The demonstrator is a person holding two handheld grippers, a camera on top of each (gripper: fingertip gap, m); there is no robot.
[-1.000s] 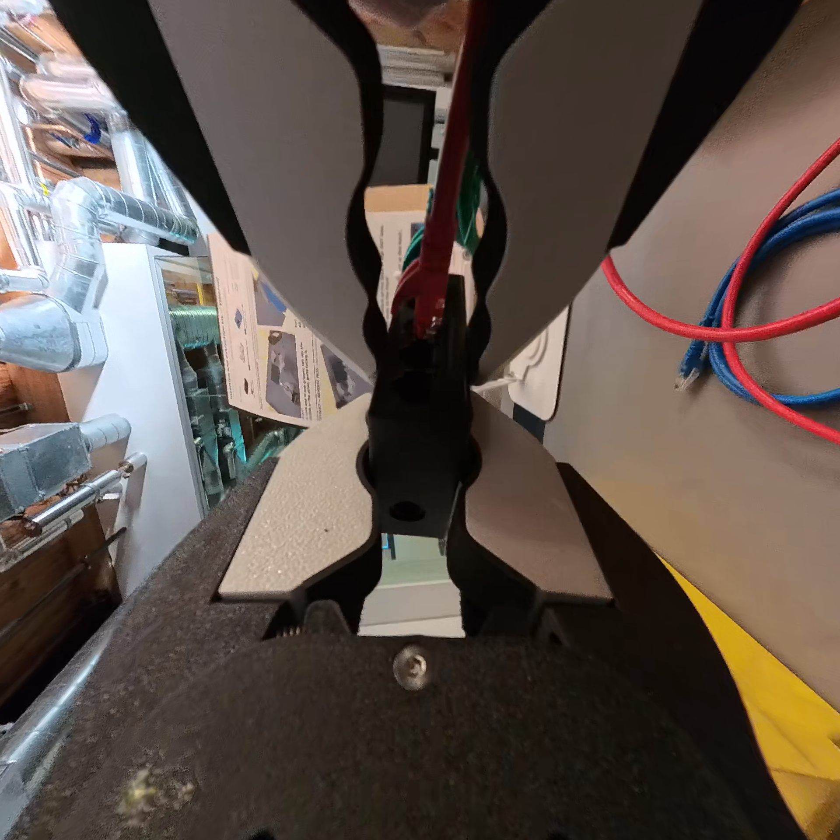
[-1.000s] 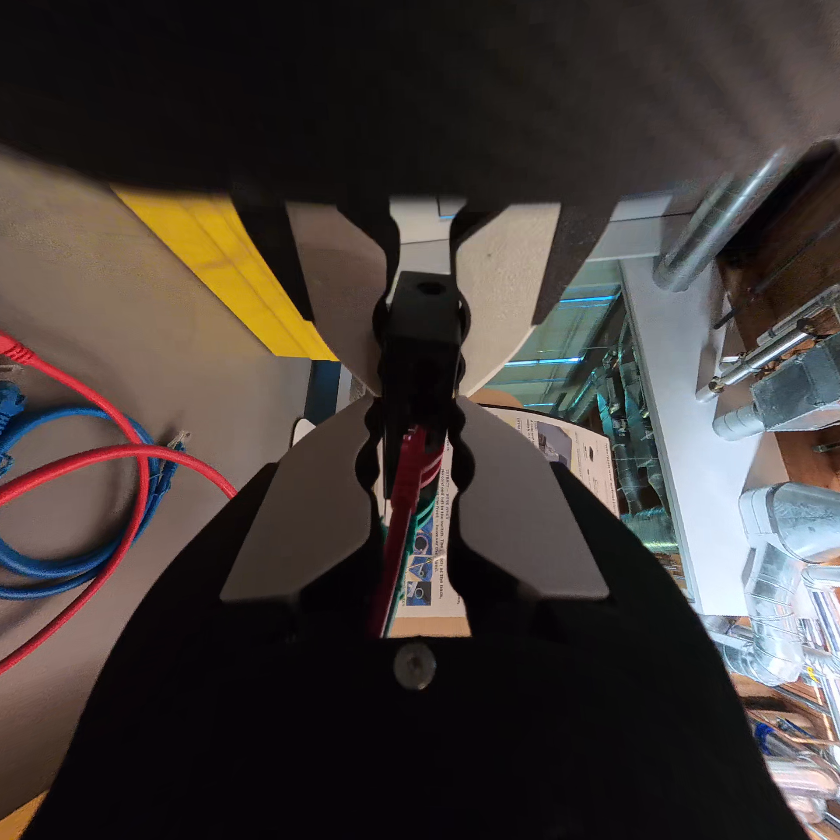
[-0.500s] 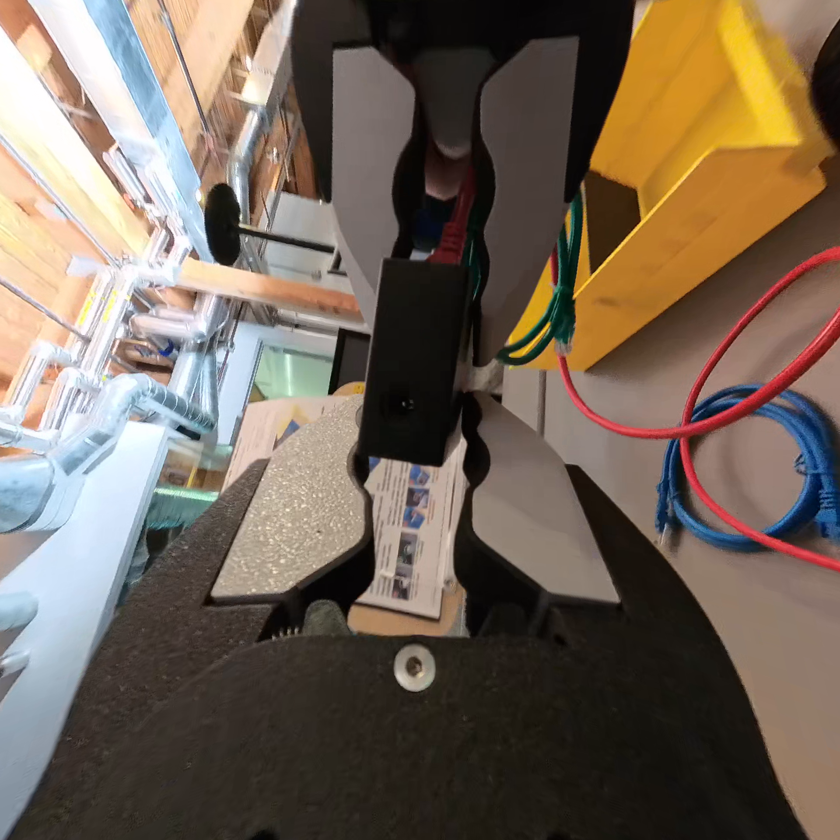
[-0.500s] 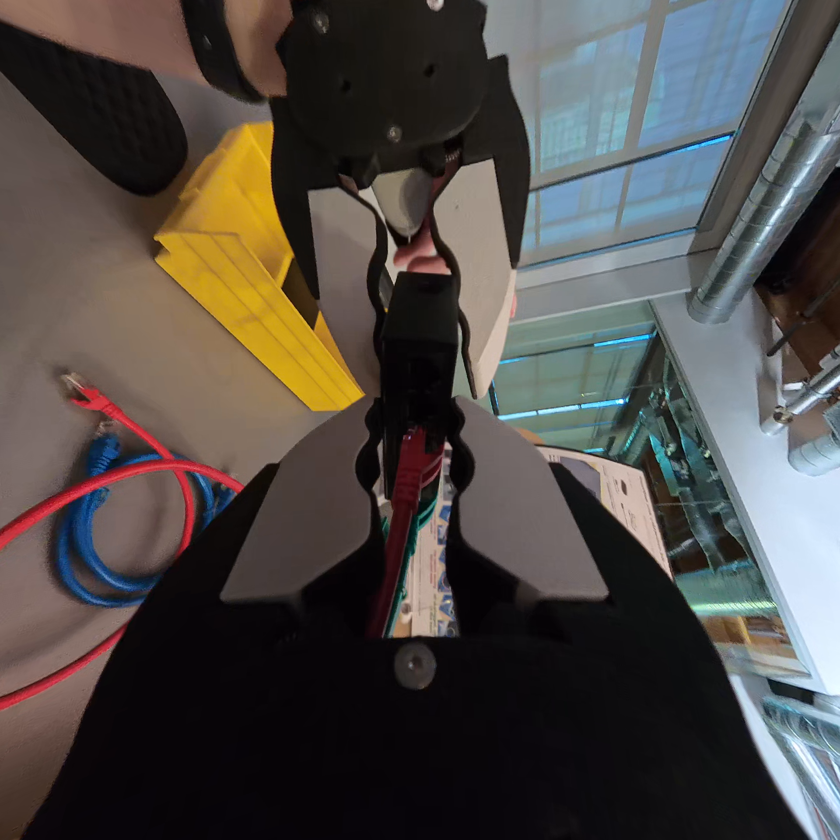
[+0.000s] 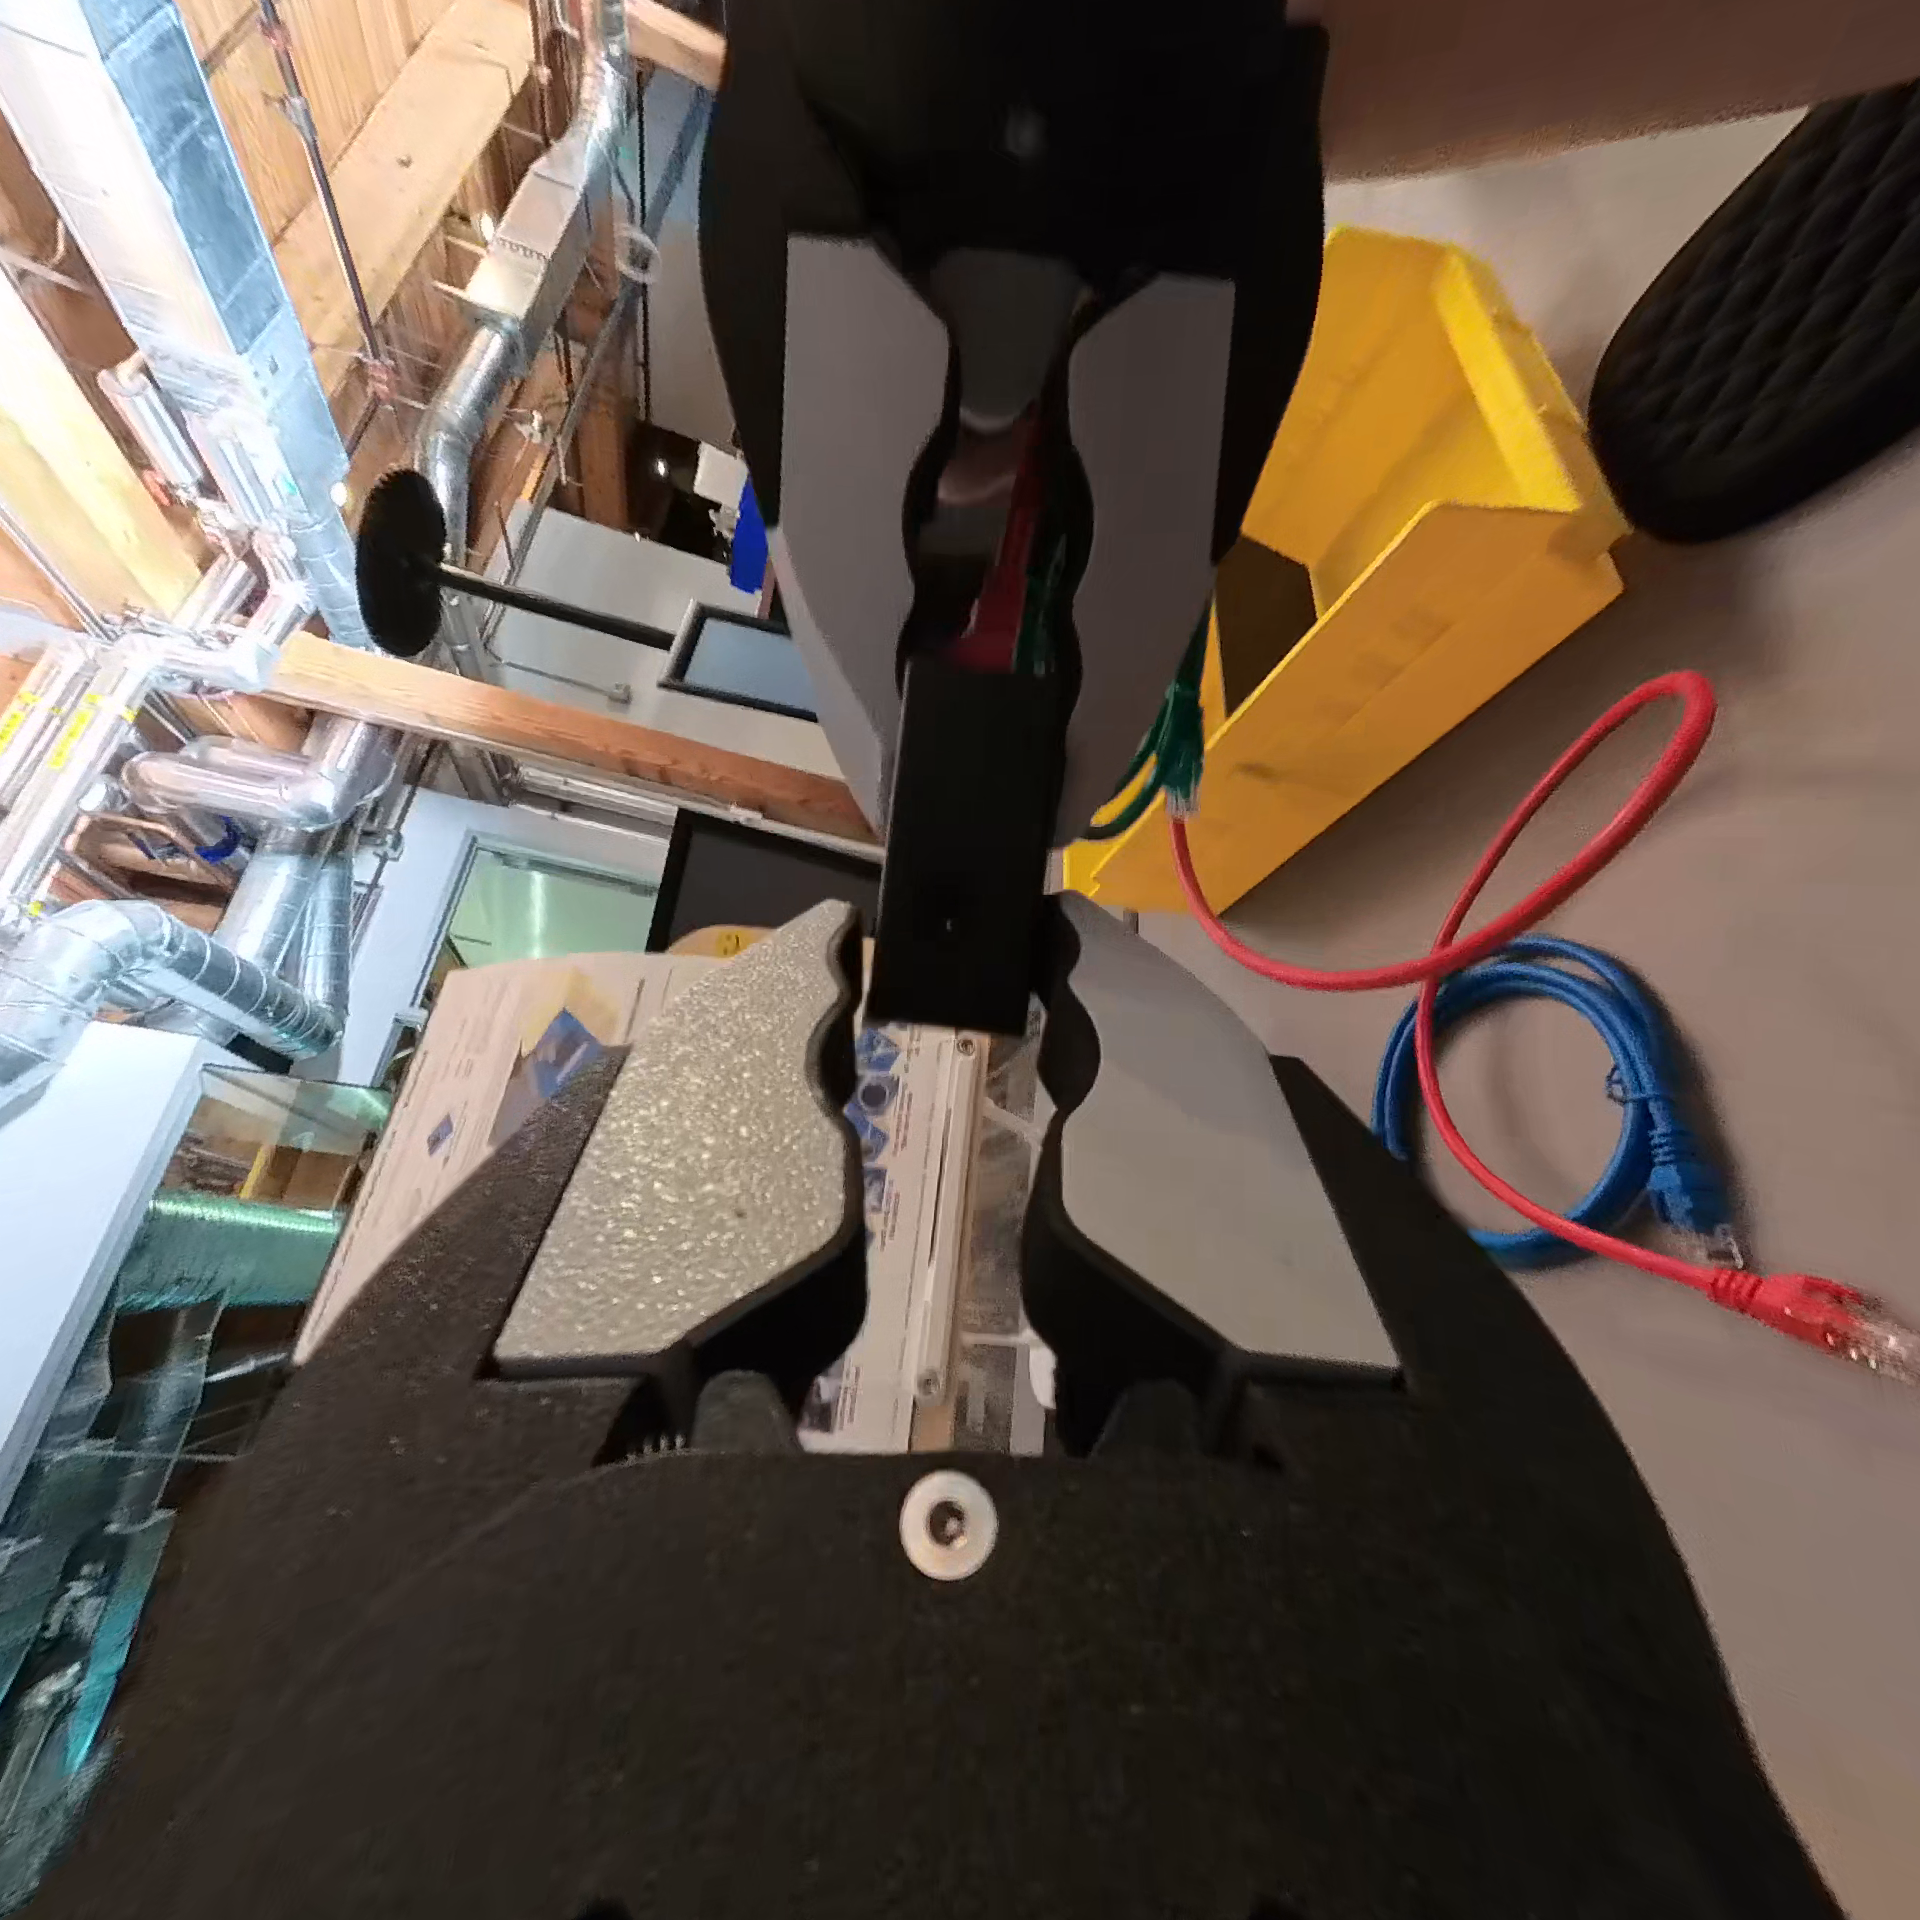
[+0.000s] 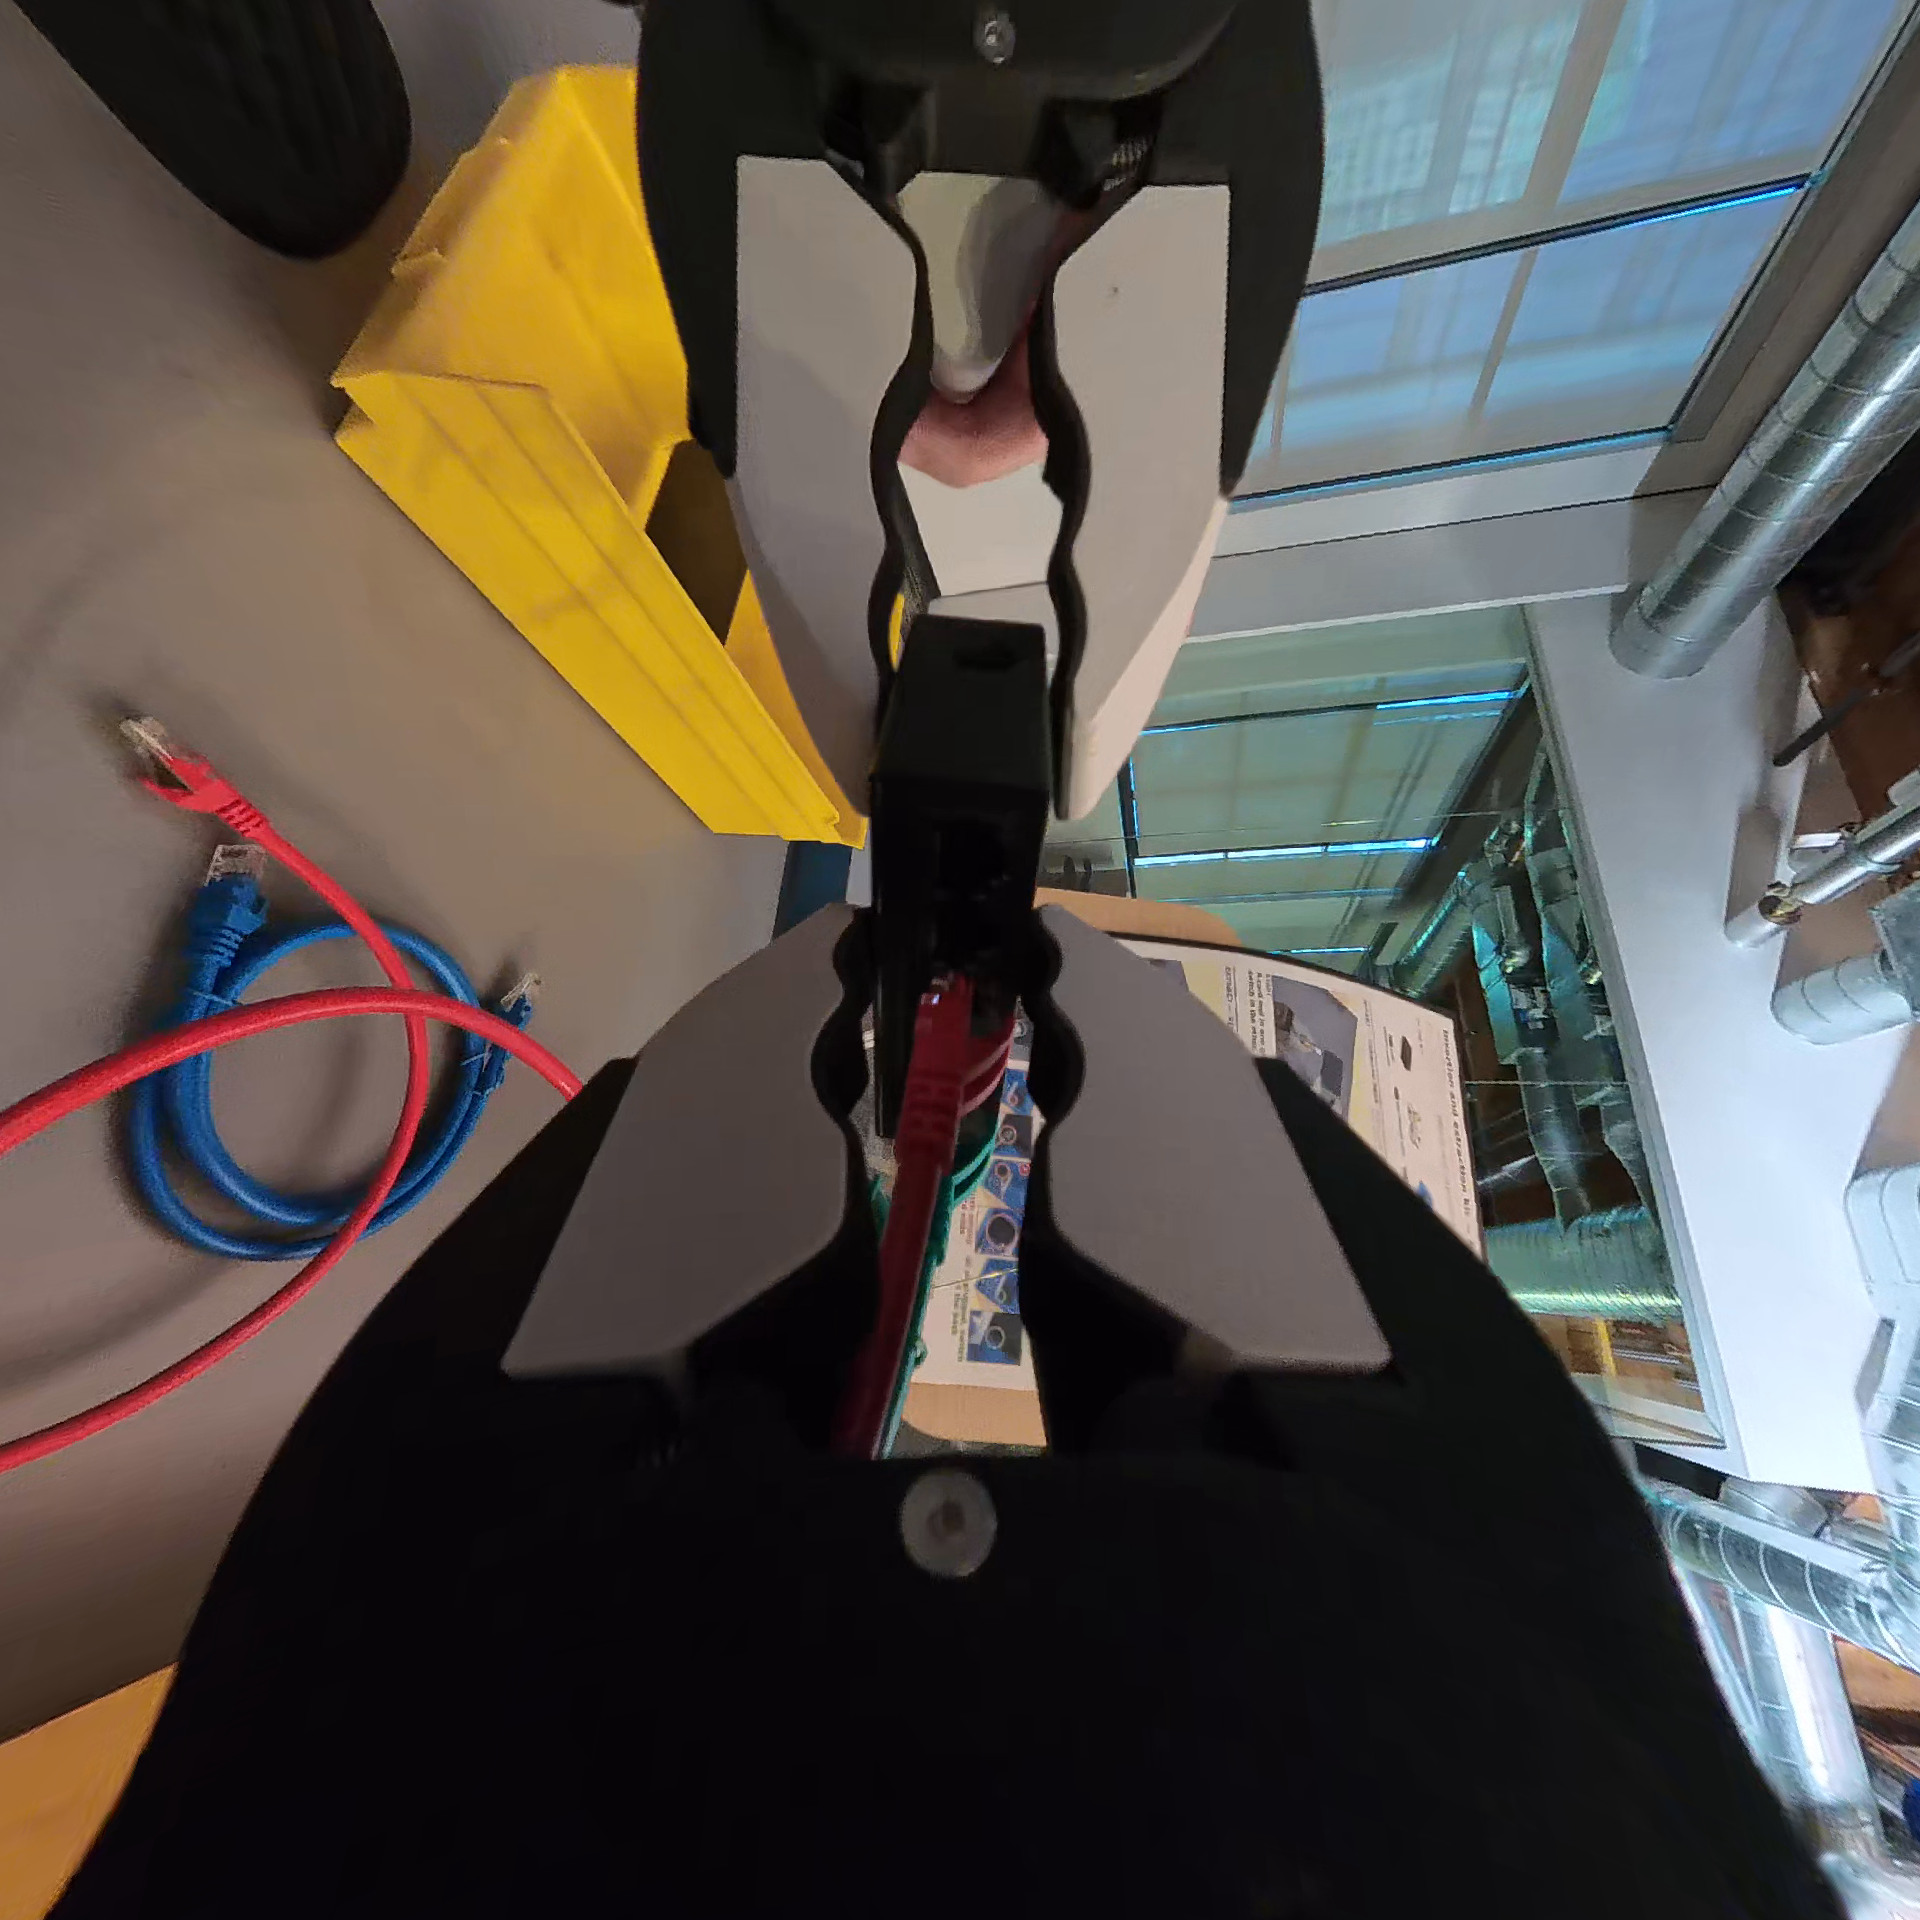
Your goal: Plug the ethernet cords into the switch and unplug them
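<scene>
A small black switch (image 5: 966, 852) is held in the air between my two grippers, which face each other. My left gripper (image 5: 951, 935) is shut on one end of it with only the fingertips. My right gripper (image 6: 945, 914) is shut on the other end of the switch (image 6: 956, 769), the end with the ports. A red cord (image 6: 935, 1101) is plugged into a port and runs back between my right fingers. A green cord (image 6: 971, 1153) lies just beneath it. Whether the green plug is seated is hidden.
On the grey table lie a looped red cord (image 5: 1455, 966) with a free plug (image 5: 1787, 1299) and a coiled blue cord (image 5: 1621, 1091). A yellow bin (image 5: 1403, 499) and a black ribbed object (image 5: 1766, 343) stand beyond them. Pipes and windows fill the other side. The grippers are tip to tip, or close to it.
The grippers have drawn apart. The switch sat deep between my left fingers and now sits only at their tips. Both views have swung, bringing the bin and table into sight.
</scene>
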